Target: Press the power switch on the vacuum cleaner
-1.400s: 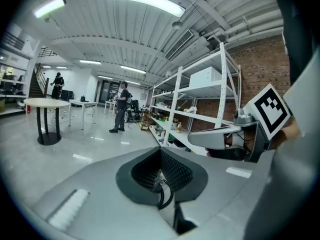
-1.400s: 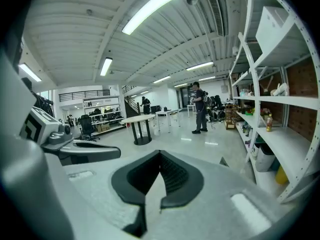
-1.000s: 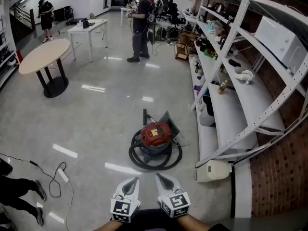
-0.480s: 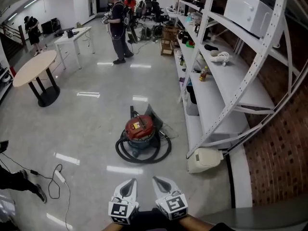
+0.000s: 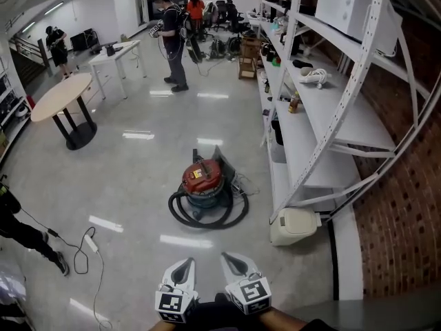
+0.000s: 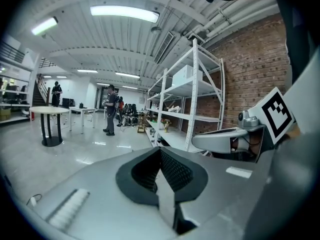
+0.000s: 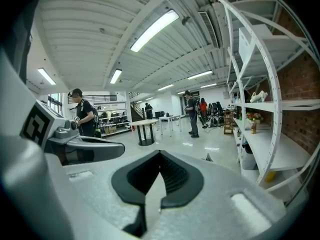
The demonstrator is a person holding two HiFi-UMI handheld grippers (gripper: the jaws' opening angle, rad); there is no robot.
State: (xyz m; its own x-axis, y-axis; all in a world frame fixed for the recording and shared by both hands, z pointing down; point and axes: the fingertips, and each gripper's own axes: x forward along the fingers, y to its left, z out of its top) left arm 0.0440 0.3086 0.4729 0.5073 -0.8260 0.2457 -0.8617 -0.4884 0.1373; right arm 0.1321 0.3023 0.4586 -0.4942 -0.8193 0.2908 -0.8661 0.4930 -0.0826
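A red drum vacuum cleaner (image 5: pixel 204 178) stands on the floor in the middle of the head view, with its black hose (image 5: pixel 207 216) coiled around its base. My left gripper (image 5: pixel 187 264) and right gripper (image 5: pixel 232 259) sit side by side at the bottom edge, well short of the vacuum. Both point towards it. In the left gripper view the left gripper (image 6: pixel 160 151) is shut with nothing held. The right gripper (image 7: pixel 160 156) is likewise shut and empty in its own view. The power switch is too small to make out.
White shelving (image 5: pixel 324 109) runs along the right, with a white appliance (image 5: pixel 295 226) on the floor at its foot. A power strip and cable (image 5: pixel 88 243) lie at the left beside a person's legs (image 5: pixel 24 232). Farther off are a round table (image 5: pixel 60 95) and a standing person (image 5: pixel 172 40).
The head view has swung, so the vacuum now sits a little left of where it was. Both grippers stay shut, low and side by side. The legs at the left have shifted.
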